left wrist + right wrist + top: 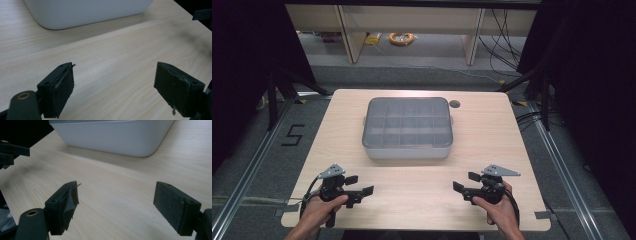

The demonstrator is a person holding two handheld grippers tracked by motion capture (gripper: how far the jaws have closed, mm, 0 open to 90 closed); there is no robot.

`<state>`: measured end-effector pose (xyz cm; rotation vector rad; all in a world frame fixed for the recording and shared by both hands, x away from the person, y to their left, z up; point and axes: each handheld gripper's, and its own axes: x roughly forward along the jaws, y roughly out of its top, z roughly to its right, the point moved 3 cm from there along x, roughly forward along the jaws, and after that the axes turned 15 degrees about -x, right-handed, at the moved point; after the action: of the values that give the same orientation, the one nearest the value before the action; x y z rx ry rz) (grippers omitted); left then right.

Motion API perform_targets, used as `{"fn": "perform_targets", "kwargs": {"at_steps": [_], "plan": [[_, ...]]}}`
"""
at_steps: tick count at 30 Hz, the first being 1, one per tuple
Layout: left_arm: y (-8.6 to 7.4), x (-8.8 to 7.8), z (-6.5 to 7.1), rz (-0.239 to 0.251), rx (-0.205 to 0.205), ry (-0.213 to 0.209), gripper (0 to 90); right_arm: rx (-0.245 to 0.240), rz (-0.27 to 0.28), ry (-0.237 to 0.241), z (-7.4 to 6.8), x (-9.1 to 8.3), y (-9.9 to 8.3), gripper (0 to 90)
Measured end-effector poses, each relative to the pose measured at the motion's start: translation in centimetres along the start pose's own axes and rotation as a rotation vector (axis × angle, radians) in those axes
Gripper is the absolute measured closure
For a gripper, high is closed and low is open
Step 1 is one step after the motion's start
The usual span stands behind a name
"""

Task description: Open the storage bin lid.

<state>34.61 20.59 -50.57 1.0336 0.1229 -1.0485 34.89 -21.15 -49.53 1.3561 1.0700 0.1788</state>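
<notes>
Left gripper (359,185) and right gripper (464,182) near table (492,130) front edge, jaws spread, gripping nothing. Lidded grey box (407,128) sits mid-table, well apart from both. We judge approach not begun; next we reach forward to box sides.

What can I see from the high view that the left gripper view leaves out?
The high view takes in the whole grey box with its clear lid and grid of compartments, the table's full outline with a round hole near the back edge, the floor, and both hands holding the left gripper and the right gripper.

The left gripper view gives a close look at that gripper's worn black pads, standing wide apart with bare wood between.

Both show the wooden tabletop, the box's near wall and the open left gripper.
</notes>
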Motion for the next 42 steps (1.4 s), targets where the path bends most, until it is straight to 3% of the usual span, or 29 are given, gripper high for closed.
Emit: {"fn": "perform_targets", "kwargs": {"at_steps": [3, 5, 6, 10, 11, 12, 13, 14, 15, 16, 18, 20, 22, 27, 32, 34, 36, 37, 39, 40, 42], "plan": [[0.4, 0.0, -0.3, 0.006, -0.011, 0.001, 15.5, -0.034, 0.026, -0.009, 0.6, 0.1, 0.3, 21.7], [0.9, 0.0, -0.4, 0.014, -0.015, 0.007, 15.5, -0.016, 0.021, -0.006, 0.9, 0.2, 0.6, 21.9], [1.1, 0.1, -0.4, 0.020, -0.017, 0.004, 15.5, 0.021, 0.023, -0.002, 1.2, 0.2, 0.9, 22.8], [2.0, 0.3, -0.6, 0.034, -0.018, 0.002, 15.5, -0.008, 0.036, -0.007, 2.2, 0.4, 1.3, 23.5], [2.2, 0.3, -0.6, 0.027, -0.025, 0.000, 15.5, 0.000, 0.044, -0.009, 2.4, 0.5, 1.6, 23.6], [2.8, 0.4, -0.9, 0.035, -0.042, 0.001, 15.5, 0.039, 0.036, -0.005, 2.6, 0.5, 2.2, 24.1], [3.1, 0.5, -1.1, 0.035, -0.053, 0.001, 15.5, -0.009, 0.045, -0.027, 3.2, 0.7, 2.5, 24.1], [3.1, 0.5, -1.1, 0.035, -0.053, 0.001, 15.6, -0.009, 0.045, -0.027, 3.2, 0.7, 2.5, 24.1], [3.6, 0.5, -1.3, 0.039, -0.059, 0.000, 15.6, 0.031, 0.046, -0.008, 3.2, 0.8, 2.9, 24.5], [3.9, 0.6, -1.4, 0.049, -0.067, -0.003, 15.6, 0.000, 0.049, -0.018, 3.8, 1.0, 3.3, 24.8], [4.7, 0.7, -1.7, 0.051, -0.072, 0.001, 15.7, 0.018, 0.062, -0.016, 4.7, 1.6, 4.4, 25.6], [5.4, 0.8, -2.1, 0.057, -0.082, 0.011, 15.8, 0.006, 0.071, -0.026, 5.1, 1.9, 4.6, 25.7], [6.2, 1.1, -2.4, 0.061, -0.091, 0.017, 16.0, 0.053, 0.076, -0.016, 5.6, 2.5, 5.3, 26.6], [8.3, 1.5, -3.2, 0.073, -0.112, 0.019, 16.1, 0.053, 0.066, -0.023, 7.5, 4.2, 6.6, 26.9], [9.7, 1.9, -3.6, 0.073, -0.122, 0.033, 16.0, 0.055, 0.074, -0.032, 8.2, 4.8, 7.4, 27.4], [10.5, 2.1, -3.7, 0.079, -0.125, 0.035, 16.0, 0.098, 0.071, -0.017, 8.1, 5.0, 8.1, 28.3], [11.4, 2.2, -3.8, 0.080, -0.126, 0.024, 16.0, 0.067, 0.091, -0.012, 8.8, 5.4, 8.5, 28.4], [11.7, 2.2, -3.8, 0.091, -0.130, 0.025, 15.9, 0.102, 0.077, -0.013, 8.7, 5.5, 8.6, 28.5], [12.2, 2.4, -3.9, 0.086, -0.132, 0.024, 15.8, 0.105, 0.075, -0.007, 8.9, 5.6, 8.8, 29.6], [12.6, 2.6, -4.0, 0.093, -0.135, 0.028, 15.8, 0.073, 0.080, -0.011, 9.5, 6.0, 9.2, 32.8], [12.9, 2.8, -4.1, 0.090, -0.136, 0.031, 15.6, 0.073, 0.087, -0.007, 9.9, 6.5, 9.5, 32.8]]}}
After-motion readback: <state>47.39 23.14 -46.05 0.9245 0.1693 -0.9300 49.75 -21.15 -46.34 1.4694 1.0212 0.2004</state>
